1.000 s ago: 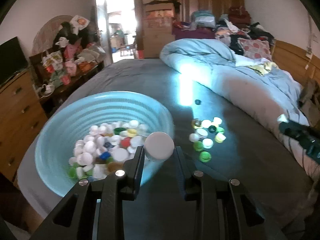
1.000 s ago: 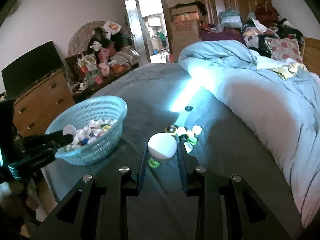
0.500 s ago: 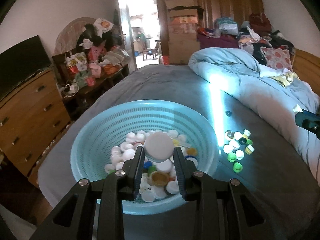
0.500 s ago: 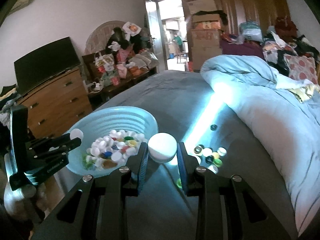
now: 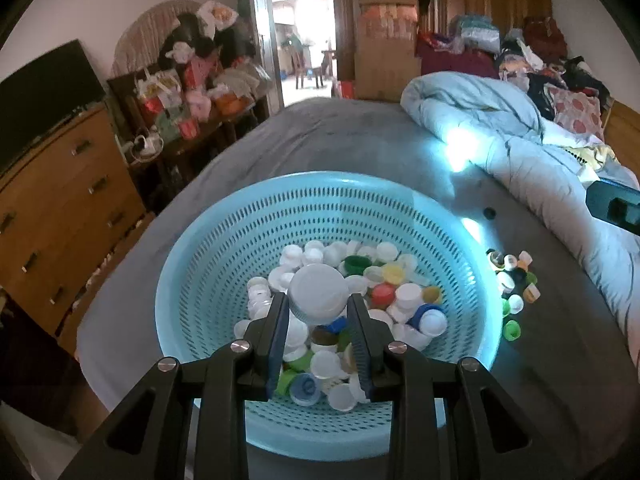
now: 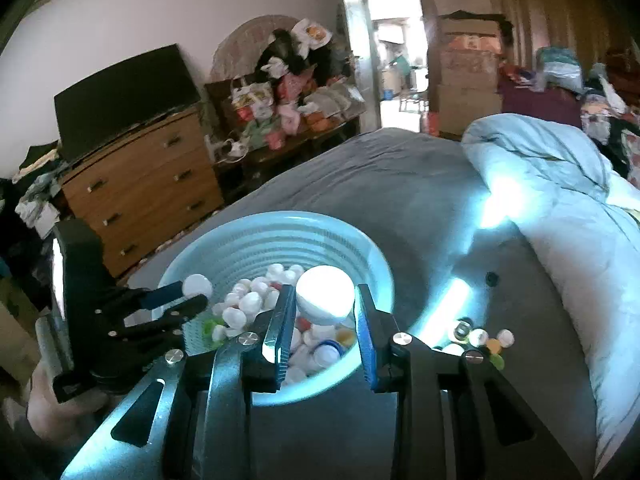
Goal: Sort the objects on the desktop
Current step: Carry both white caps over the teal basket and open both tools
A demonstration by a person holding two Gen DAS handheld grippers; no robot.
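Observation:
A light blue perforated basket sits on the grey bed and holds several bottle caps of mixed colours. My left gripper is shut on a large white cap, held over the middle of the basket. My right gripper is shut on another large white cap, held above the basket's near right rim. In the right wrist view the left gripper shows at the basket's left side with its cap. A small pile of loose caps lies on the bed right of the basket.
A rolled light blue duvet runs along the bed's right side. One dark cap lies apart, beyond the pile. A wooden chest of drawers with a black screen stands left of the bed. A cluttered side table and an open doorway lie behind.
Both grippers moved left with their white caps. The left one went from the basket's right rim to over its middle. The right one went from above the loose pile to the basket's rim.

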